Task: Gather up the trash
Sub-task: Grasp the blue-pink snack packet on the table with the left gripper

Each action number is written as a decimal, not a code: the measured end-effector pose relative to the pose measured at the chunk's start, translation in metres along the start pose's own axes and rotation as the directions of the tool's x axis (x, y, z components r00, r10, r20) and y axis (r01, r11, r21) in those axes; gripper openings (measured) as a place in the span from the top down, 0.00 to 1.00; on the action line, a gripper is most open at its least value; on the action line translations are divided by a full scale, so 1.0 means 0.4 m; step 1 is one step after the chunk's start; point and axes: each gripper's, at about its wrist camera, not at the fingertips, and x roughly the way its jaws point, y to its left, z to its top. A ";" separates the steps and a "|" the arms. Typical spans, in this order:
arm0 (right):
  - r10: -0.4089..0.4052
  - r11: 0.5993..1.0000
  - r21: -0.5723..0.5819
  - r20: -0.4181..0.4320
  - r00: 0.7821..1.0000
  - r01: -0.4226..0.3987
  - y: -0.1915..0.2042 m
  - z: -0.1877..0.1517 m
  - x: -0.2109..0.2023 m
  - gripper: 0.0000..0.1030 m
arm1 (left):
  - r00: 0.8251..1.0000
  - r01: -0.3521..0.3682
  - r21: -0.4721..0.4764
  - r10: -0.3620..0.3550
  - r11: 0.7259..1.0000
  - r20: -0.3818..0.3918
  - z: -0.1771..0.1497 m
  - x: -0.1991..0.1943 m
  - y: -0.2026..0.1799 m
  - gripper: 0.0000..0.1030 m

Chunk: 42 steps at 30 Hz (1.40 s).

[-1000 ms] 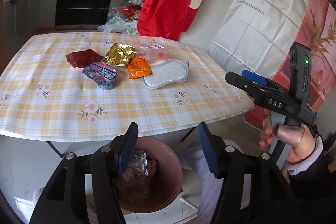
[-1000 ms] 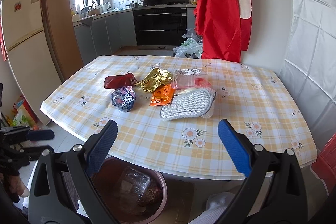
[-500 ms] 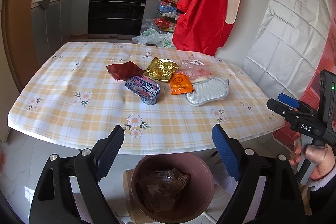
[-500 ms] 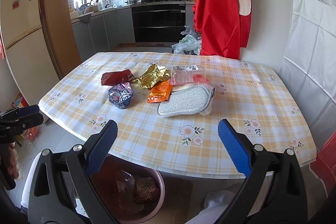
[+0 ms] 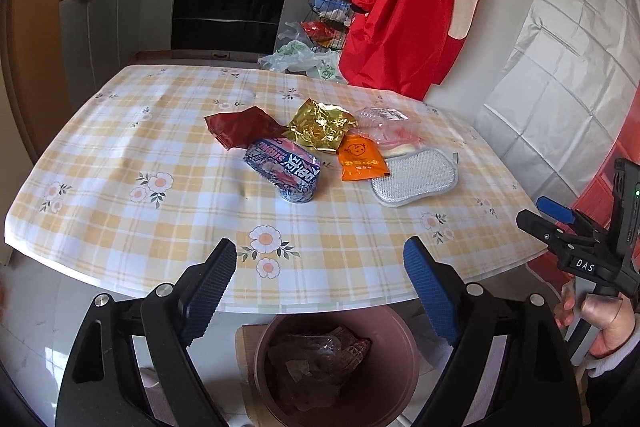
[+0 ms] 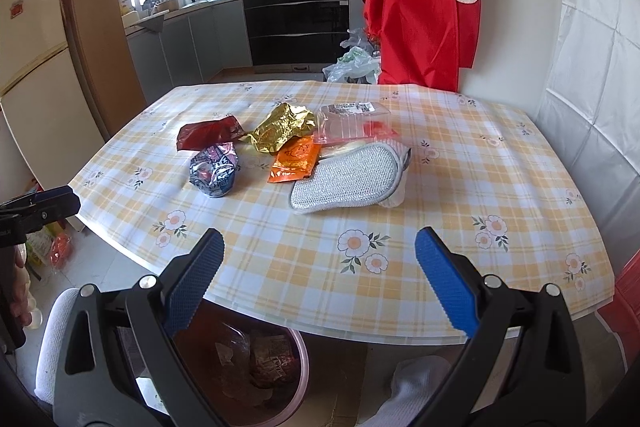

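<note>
Wrappers lie clustered mid-table on the checked tablecloth: dark red wrapper, gold foil wrapper, orange sachet, crumpled blue-pink packet, clear plastic tray; silver scouring pad just beside the sachet; pink bin below the near table edge holds trash; left gripper released, jaws wide, nothing between them; right gripper likewise spread and empty.

Daylit tiled kitchen: black oven, grey cabinets; checked-cloth table; pale floor.

wrist views, angled down, sharing table
</note>
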 end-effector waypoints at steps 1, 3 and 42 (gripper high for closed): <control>-0.001 1.000 0.002 -0.004 1.000 0.001 -0.004 0.001 0.007 0.08 | 1.000 0.000 -0.003 0.000 1.000 -0.005 0.005 0.012 0.003 0.20; -0.002 1.000 0.005 -0.011 1.000 0.002 -0.010 0.004 0.024 0.08 | 1.000 0.003 -0.008 -0.003 1.000 -0.012 0.016 0.036 0.010 0.21; -0.111 0.994 -0.005 -0.096 0.989 0.111 -0.144 0.103 0.411 0.08 | 0.984 0.072 -0.337 -0.121 0.939 -0.128 0.126 0.530 0.183 0.53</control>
